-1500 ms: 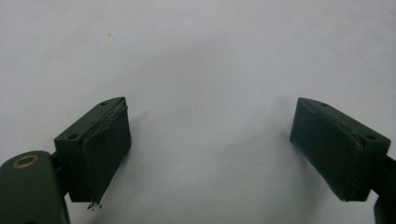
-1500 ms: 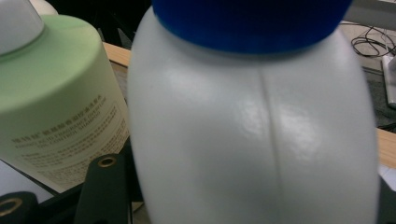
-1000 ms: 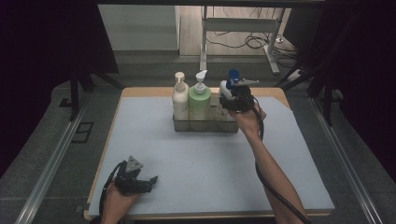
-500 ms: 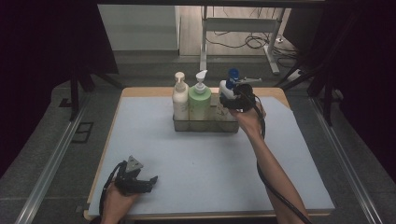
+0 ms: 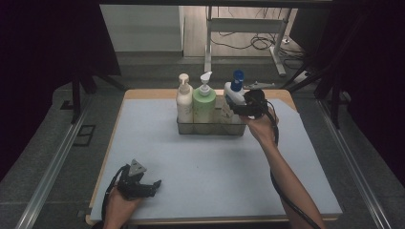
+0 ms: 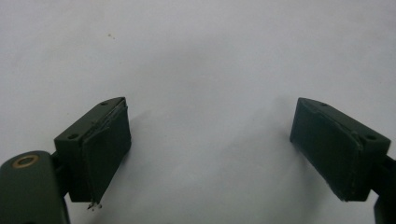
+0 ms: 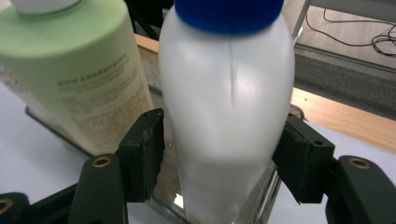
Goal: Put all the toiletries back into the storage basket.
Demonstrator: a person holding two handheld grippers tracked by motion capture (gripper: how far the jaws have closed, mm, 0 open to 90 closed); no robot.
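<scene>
A white bottle with a blue cap stands at the right end of a clear bin, next to a green pump bottle and a cream pump bottle. My right gripper reaches in from the bin's right side, and the white bottle's lower body is between its jaws. Those jaws have just been closing, and both pads rest against the bottle's sides. My left gripper lies near the table's front left corner, open over bare mat with nothing between its pads.
The bin stands at the back middle of the pale blue mat, which covers a wooden table. Dark curtains hang on both sides. A metal stand and cables are on the floor beyond the table.
The right hand and its gripper have shifted slightly at the white bottle, which still stands in the bin. The left gripper has stayed where it was.
</scene>
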